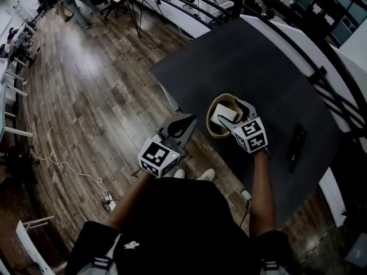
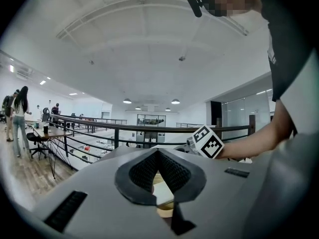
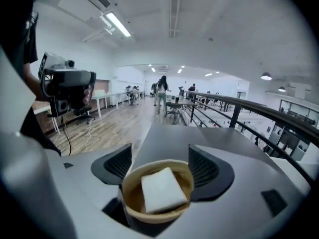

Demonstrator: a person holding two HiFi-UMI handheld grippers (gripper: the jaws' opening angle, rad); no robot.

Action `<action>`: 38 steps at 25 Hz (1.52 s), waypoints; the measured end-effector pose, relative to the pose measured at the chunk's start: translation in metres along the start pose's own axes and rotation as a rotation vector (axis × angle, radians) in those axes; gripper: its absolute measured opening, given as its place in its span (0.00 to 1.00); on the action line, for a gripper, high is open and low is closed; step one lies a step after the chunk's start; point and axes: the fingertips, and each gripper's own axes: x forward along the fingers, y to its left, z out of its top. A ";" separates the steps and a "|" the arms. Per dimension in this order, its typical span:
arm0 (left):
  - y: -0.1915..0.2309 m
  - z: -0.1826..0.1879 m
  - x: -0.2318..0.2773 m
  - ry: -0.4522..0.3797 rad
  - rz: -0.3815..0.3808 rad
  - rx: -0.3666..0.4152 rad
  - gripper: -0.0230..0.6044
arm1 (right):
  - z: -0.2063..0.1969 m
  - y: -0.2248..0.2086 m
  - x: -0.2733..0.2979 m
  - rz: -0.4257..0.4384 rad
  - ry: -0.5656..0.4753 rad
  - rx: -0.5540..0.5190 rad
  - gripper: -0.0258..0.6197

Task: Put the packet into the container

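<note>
Packet point(image 3: 162, 189), white and flat, lies in the round tan container point(image 3: 127, 195) between the right gripper's point(image 3: 159, 156) spread-apart jaws, while the left gripper point(image 2: 158, 152) stays out at the left, clenched on nothing.

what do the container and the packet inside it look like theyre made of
Container: tan and matte with a thin rolled rim, probably paper or moulded fibre, though plastic is possible. Packet: plain white, matte, softly rounded edges, likely a paper or thin plastic sachet.

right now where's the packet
Head view, right of centre: the packet lies inside the tan container at the edge of the dark table, under the right gripper.
</note>
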 end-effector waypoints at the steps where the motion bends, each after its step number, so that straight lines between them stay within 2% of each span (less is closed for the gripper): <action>1: 0.000 0.001 0.001 -0.004 -0.006 0.000 0.04 | 0.011 0.002 -0.008 -0.017 -0.037 0.004 0.57; 3: 0.000 0.004 0.002 -0.011 -0.016 0.000 0.04 | 0.033 0.006 -0.023 -0.042 -0.109 0.012 0.47; 7: -0.001 0.007 0.004 -0.026 -0.032 -0.005 0.04 | 0.064 0.015 -0.050 -0.095 -0.252 0.055 0.37; 9: -0.002 0.007 0.005 -0.031 -0.041 -0.007 0.04 | 0.074 0.019 -0.064 -0.129 -0.309 0.090 0.26; 12: -0.003 0.009 0.005 -0.037 -0.056 -0.009 0.04 | 0.079 0.025 -0.078 -0.165 -0.343 0.123 0.15; 17: -0.005 0.012 0.009 -0.046 -0.085 -0.010 0.04 | 0.083 0.034 -0.093 -0.218 -0.380 0.143 0.06; 30: -0.013 0.018 0.014 -0.068 -0.114 -0.024 0.04 | 0.082 0.051 -0.110 -0.279 -0.490 0.184 0.04; 38: -0.014 0.019 0.016 -0.077 -0.118 -0.025 0.04 | 0.081 0.051 -0.112 -0.275 -0.500 0.211 0.04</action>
